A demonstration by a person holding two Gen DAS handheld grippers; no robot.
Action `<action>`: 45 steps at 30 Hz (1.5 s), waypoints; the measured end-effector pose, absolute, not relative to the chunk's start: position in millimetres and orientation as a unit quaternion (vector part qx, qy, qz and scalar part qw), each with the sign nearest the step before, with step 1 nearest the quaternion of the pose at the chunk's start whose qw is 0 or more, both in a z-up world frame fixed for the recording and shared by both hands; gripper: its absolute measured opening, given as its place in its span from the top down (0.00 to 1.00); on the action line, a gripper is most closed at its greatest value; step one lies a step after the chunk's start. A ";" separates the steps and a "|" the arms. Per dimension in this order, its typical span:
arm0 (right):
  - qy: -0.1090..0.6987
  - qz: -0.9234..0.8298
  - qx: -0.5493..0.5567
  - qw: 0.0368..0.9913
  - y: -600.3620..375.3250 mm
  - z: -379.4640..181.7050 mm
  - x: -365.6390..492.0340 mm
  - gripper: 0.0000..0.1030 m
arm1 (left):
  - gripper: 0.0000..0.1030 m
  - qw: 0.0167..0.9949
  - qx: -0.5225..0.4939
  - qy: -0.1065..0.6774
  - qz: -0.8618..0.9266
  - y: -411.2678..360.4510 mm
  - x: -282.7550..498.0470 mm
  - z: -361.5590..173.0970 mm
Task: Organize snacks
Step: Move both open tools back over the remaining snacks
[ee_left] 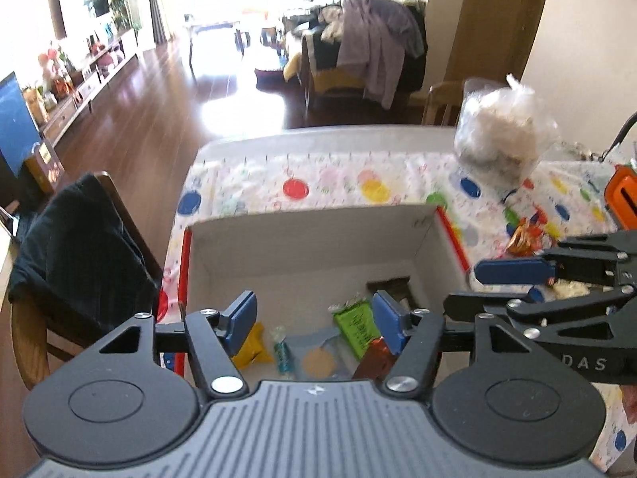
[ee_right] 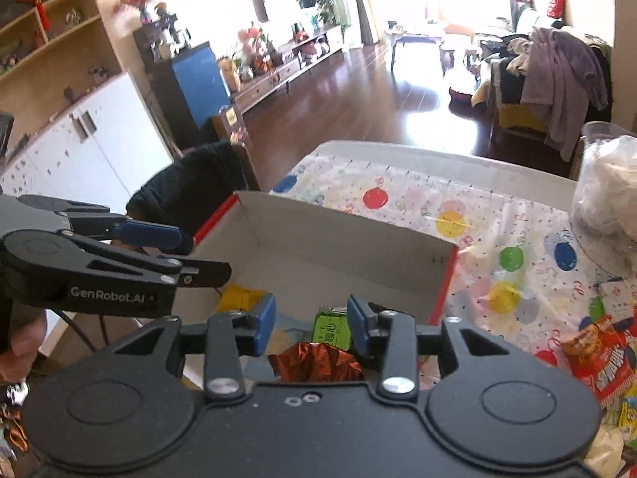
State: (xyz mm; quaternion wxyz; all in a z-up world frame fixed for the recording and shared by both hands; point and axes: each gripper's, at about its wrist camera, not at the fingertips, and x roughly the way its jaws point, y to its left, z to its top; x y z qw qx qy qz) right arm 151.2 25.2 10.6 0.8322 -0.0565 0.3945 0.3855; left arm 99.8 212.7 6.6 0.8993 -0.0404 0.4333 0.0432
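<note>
Blue rubber pads are showing nearest the lens in both wrist views. The left gripper [ee_left: 314, 320] is hovering over the open grey cardboard box with red outer sides [ee_left: 302, 239], its jaws spread apart with nothing between them. The right gripper [ee_right: 311, 320] is hanging over the same box with a narrower gap and nothing pressed between its pads.

Below them, on the box floor, several snacks are lying loose: a yellow wrapped sweet [ee_left: 251, 348], a small teal twist-wrapped candy [ee_left: 283, 352], a round tan biscuit in clear film [ee_left: 318, 362], a green printed packet [ee_left: 356, 324] and a crinkled copper foil wrapper [ee_right: 318, 362].

Farther off, on the balloon-print tablecloth [ee_left: 330, 187], a red snack bag [ee_right: 605, 358] is lying outside the box, and a clear knotted plastic bag of pale contents [ee_left: 503, 131] is standing beyond.

The likely risks: the two grippers are crowding one box and could collide, or a swing toward the remaining snacks could clip the box wall and shove it.
</note>
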 end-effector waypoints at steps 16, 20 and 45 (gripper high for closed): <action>0.356 0.328 0.000 0.875 -96.4 19.0 132.1 0.16 | 0.20 0.931 -0.025 0.363 -0.021 125.5 89.4 28.9; 0.354 0.310 0.002 0.882 -130.8 16.6 127.1 0.14 | 0.18 0.932 -0.026 0.358 -0.046 96.8 94.2 26.4; 0.389 0.233 -0.036 0.891 -311.9 -71.3 168.5 0.01 | 0.14 0.885 -0.008 0.447 -0.132 -89.6 164.9 -54.7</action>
